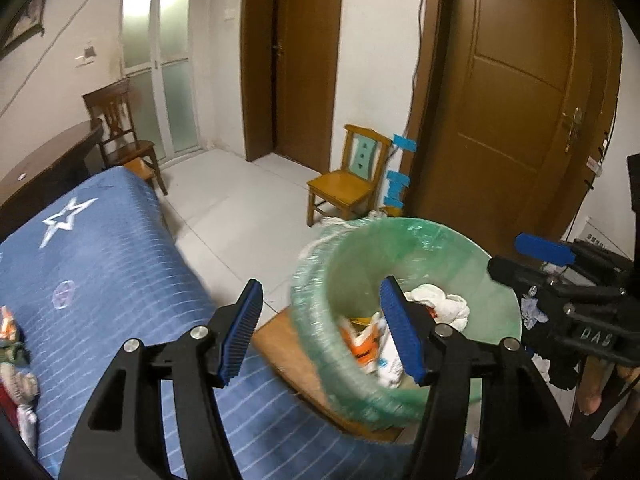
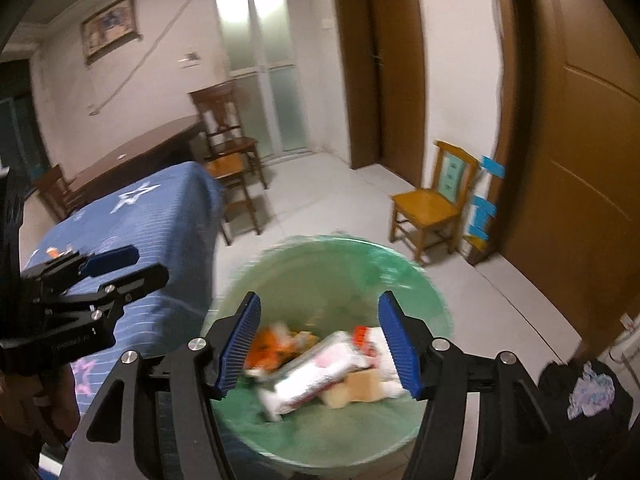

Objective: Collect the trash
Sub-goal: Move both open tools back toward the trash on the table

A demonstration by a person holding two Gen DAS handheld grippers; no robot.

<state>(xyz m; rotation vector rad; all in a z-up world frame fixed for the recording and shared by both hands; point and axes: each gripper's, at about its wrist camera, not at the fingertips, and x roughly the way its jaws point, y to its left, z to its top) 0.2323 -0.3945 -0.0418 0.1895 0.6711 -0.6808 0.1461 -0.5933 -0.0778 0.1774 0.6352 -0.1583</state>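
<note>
A bin lined with a green bag stands by the bed's corner and holds wrappers, white tissue and a white-pink packet. My left gripper is open and empty, above the bed edge and the bin's rim. My right gripper is open and empty, right above the bin's mouth. More trash lies on the blue bedspread at the left edge. Each gripper shows in the other's view: the right one, the left one.
A small yellow chair stands by the wall beside a brown door. A dark chair and a dark table stand beyond the bed. A dark cloth heap lies at the right.
</note>
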